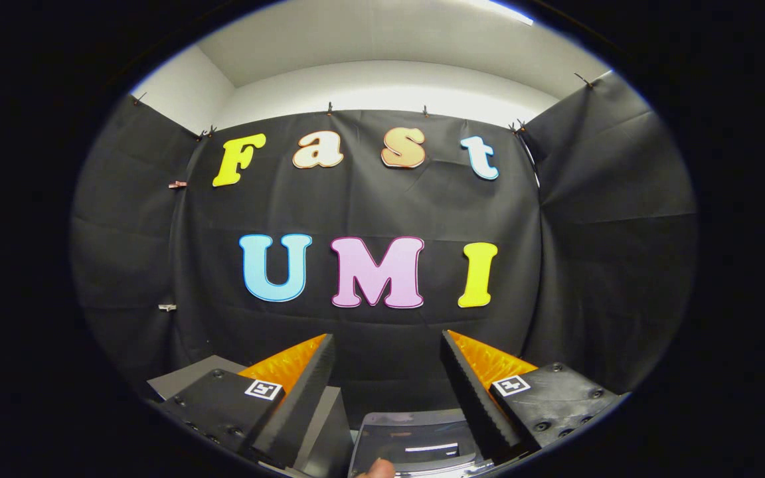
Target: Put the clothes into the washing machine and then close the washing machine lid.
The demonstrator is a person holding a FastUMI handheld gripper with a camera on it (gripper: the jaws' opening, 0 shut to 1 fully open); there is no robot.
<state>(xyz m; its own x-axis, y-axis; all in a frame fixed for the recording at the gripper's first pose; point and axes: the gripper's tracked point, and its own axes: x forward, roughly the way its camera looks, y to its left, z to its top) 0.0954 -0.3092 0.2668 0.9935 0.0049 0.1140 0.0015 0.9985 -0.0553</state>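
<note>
Your fingertip (377,469) shows below the hand-held gripper (388,352). Its fingers stand apart, holding nothing. Between them lies a glossy lid (416,441).

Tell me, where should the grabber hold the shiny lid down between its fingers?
Probably by its pale far rim. The lid looks like a thin, flat panel, so an edge fits the jaws better than its broad glossy face. The gripper is open above it, so come down from above. A person's fingertip sits at the near edge; avoid that side.
</note>
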